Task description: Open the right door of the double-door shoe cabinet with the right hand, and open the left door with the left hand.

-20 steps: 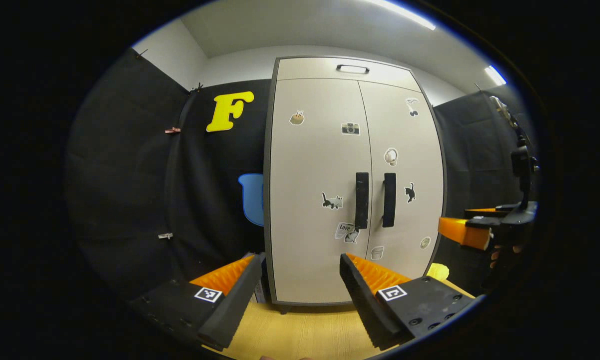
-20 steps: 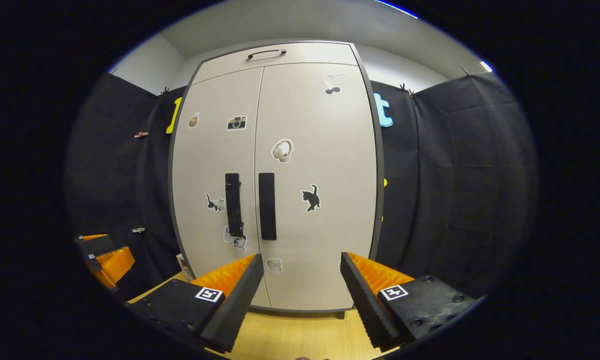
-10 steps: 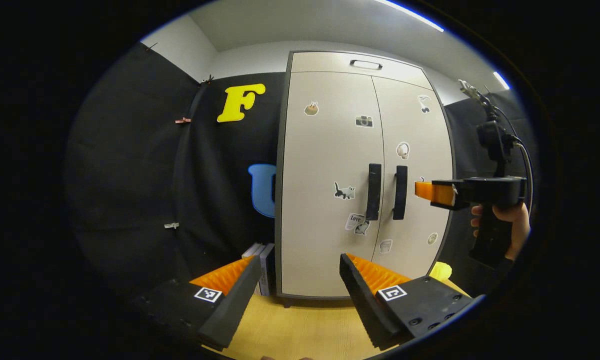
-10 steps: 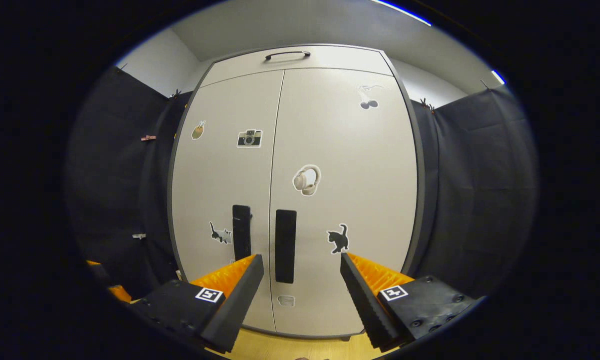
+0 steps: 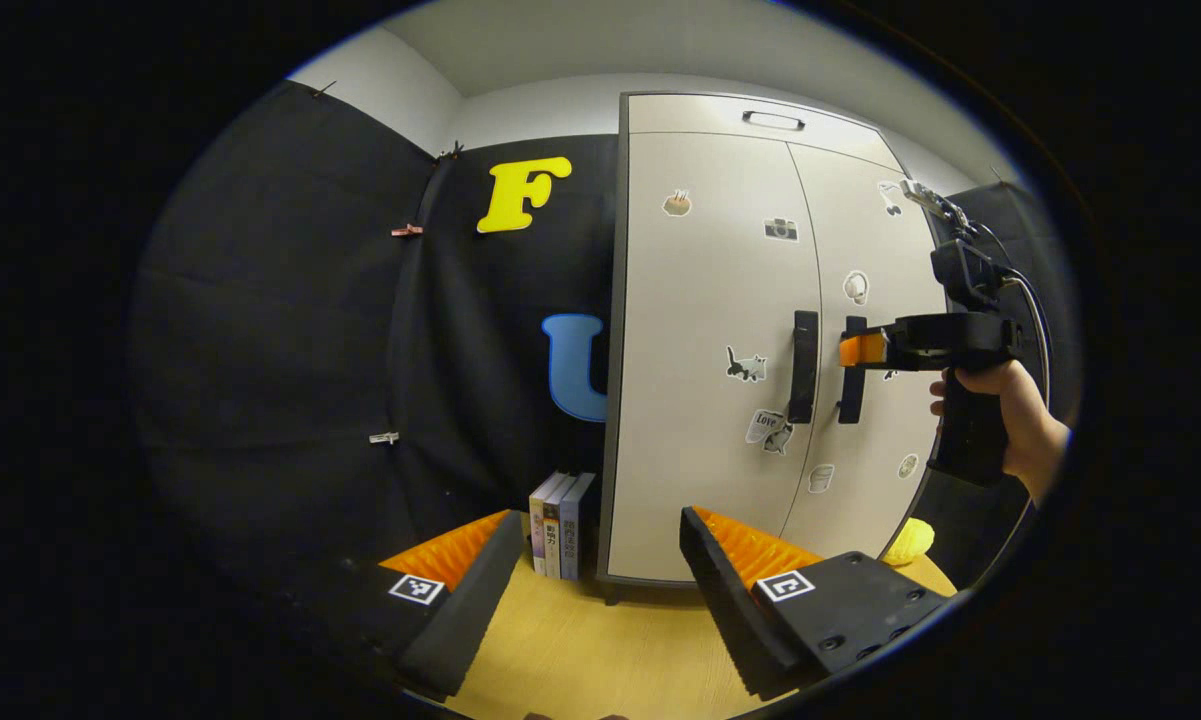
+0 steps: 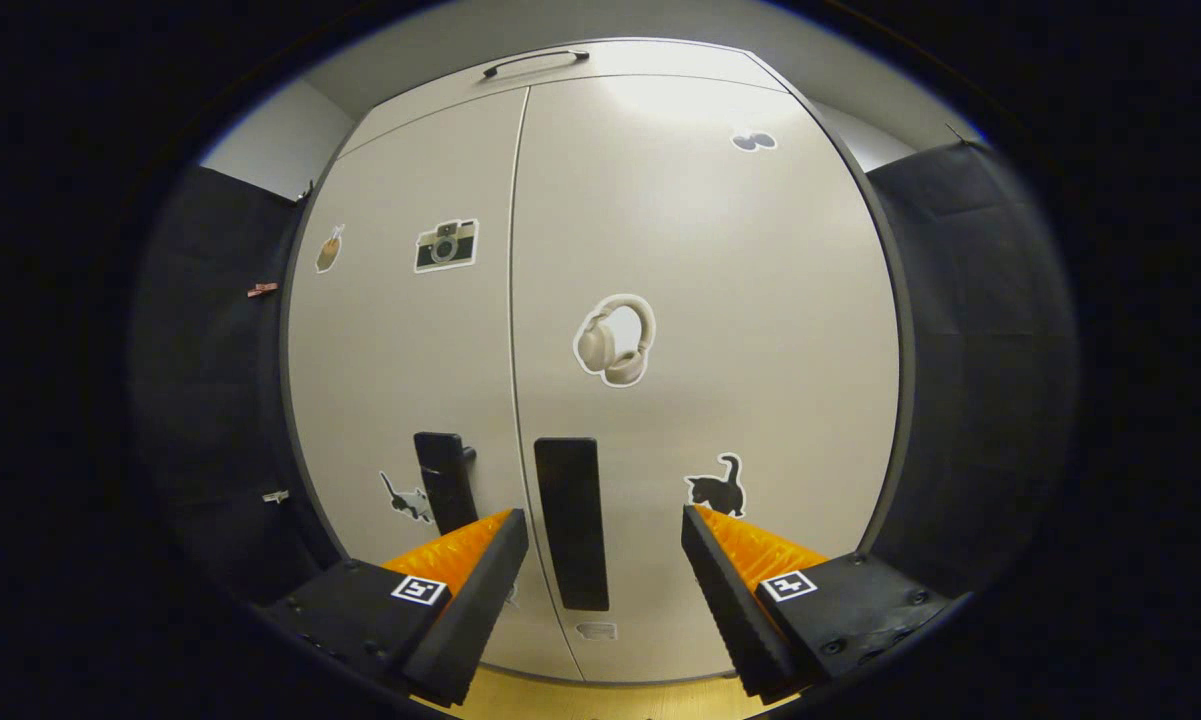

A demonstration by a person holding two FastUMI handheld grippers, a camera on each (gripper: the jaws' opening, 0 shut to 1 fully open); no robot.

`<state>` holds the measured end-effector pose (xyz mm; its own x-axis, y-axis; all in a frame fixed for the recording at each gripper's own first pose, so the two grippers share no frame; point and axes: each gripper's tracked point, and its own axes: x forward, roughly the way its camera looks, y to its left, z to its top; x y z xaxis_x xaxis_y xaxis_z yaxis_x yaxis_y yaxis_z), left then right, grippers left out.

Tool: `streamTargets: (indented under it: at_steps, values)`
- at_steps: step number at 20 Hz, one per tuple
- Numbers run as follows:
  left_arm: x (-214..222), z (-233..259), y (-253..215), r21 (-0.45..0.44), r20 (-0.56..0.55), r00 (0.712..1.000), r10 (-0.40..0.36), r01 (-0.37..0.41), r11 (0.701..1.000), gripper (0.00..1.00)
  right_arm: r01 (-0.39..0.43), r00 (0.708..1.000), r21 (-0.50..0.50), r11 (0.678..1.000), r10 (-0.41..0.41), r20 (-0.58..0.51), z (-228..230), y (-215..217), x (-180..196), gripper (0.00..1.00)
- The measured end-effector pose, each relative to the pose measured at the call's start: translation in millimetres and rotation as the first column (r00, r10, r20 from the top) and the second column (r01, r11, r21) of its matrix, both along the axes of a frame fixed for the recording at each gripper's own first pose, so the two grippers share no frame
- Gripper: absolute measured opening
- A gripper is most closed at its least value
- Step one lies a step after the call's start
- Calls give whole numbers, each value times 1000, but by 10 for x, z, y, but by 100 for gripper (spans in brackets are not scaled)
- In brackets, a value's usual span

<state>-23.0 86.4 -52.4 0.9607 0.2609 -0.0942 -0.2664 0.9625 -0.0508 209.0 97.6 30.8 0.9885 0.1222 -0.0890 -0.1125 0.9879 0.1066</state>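
Walls: black cloth [image 5: 290,330] is hung below white wall [image 5: 380,85].
Floor: light wood [image 5: 600,650].
Books [image 5: 558,525]: stood left, far.

A few books [image 5: 557,525] stand upright on the wooden floor [image 5: 600,650], just beside the cupboard's left side and against the black cloth wall [image 5: 290,350]. Small clips [image 5: 406,231] pin the cloth. A yellow object [image 5: 908,542] lies on the floor to the right.

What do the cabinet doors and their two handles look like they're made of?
The doors look like matte beige laminate board: flat, even colour, with a soft sheen from the ceiling light. The right handle and left handle look like matte black plastic or coated metal; I can't tell which.
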Motion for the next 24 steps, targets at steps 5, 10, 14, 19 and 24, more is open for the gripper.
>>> streamTargets:
  at_steps: [5, 10, 14, 19, 24]
  values:
    - [-62, -24, 9, -8, -11, 1000, 10, -10, 1000, 97, 24, 998, 32, 999, -22, -56, -145, 50, 143, 99]
    - [-159, -98, -137, -30, -35, 999, -33, 32, 999, 97, 46, 995, 82, 996, -38, -94, -246, 116, 218, 76]
    - [-202, -68, -138, -25, -38, 999, -38, 37, 999, 97, 12, 998, 53, 999, -9, -59, -219, 234, 167, 46]
    - [-265, -6, -165, -46, -12, 998, -67, 66, 997, 97, -38, 999, 62, 997, 38, -11, -217, 242, 135, 26]
    - [-313, 23, -176, -56, 0, 997, -71, 71, 996, 96, -94, 995, 83, 992, 97, -37, -218, 241, 94, 14]
